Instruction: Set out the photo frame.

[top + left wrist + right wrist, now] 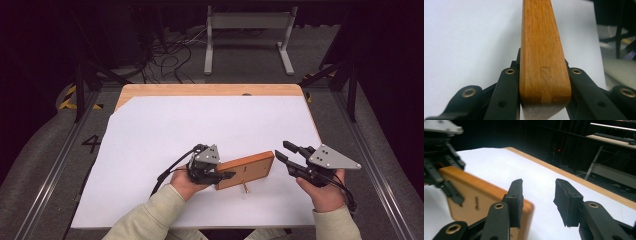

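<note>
Nearest the person, the left tool (226, 175) clamped one end of a flat rectangular orange-brown wooden board (248, 168) held tilted just above the white-covered worktop (165, 130), while the right tool (281, 150), beside the board's far end, stood partly open with nothing between its jaws.

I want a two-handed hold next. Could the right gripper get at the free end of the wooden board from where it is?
Probably yes. The right gripper hangs open just off the wooden board, nothing between them, while the left gripper clamps the other end.
</note>
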### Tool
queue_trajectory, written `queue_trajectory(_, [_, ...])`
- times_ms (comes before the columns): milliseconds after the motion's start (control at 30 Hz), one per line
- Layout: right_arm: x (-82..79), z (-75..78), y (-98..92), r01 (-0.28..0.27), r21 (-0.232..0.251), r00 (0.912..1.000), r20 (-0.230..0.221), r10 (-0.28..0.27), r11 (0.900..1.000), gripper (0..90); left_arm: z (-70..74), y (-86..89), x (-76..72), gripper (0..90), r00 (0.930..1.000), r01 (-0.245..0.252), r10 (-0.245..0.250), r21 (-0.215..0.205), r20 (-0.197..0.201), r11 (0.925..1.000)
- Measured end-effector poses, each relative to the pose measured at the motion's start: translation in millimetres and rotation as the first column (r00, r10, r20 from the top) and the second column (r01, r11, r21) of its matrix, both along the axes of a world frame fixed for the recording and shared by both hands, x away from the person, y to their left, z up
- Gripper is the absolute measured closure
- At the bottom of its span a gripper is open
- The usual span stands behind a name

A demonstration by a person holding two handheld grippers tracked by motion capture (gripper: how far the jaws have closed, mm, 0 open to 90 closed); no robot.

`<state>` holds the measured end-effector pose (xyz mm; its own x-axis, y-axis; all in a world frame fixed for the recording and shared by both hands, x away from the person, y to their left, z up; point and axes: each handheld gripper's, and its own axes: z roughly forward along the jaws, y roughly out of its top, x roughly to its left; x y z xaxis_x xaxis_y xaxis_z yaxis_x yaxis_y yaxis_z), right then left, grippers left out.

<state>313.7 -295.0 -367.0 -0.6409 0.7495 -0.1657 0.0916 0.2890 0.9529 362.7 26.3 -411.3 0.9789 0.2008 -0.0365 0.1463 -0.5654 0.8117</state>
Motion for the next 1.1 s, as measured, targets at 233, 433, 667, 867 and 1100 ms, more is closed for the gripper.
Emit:
queue_trajectory(233, [3.9, -0.6, -4.5, 0.017, 0.002, 0.9995, -0.027, -0.017, 1.000, 56.4, 2.1, -3.5, -11.5, 71.7, 0.9997, 0.007, -0.008, 0.037, 0.022, 0.9993])
queue_trajectory(433, [4.7, -0.1, -7.4, 0.030, 0.014, 0.9987, -0.042, -0.030, 0.999, 56.2, 0.9, -3.6, -15.4, 64.1, 0.9994, 0.030, -0.029, 0.042, -0.019, 0.9987])
queue_trajectory(667, [3.4, 0.9, -11.7, 0.036, 0.018, 0.9984, -0.043, -0.036, 0.999, 55.6, -2.9, -8.1, -19.8, 47.6, 0.9947, 0.071, -0.066, 0.062, -0.079, 0.9955])
queue_trajectory(867, [2.7, 1.9, -13.3, 0.040, 0.024, 0.9984, -0.042, -0.039, 0.999, 54.9, -4.3, -7.9, -22.5, 37.0, 0.9926, 0.079, -0.072, 0.063, -0.098, 0.9949])
queue_trajectory(1100, [2.4, 2.7, -14.7, 0.042, 0.026, 0.9983, -0.042, -0.041, 0.999, 54.2, 0.7, 4.4, -21.9, 28.2, 0.9899, 0.072, -0.069, 0.015, -0.124, 0.9973])
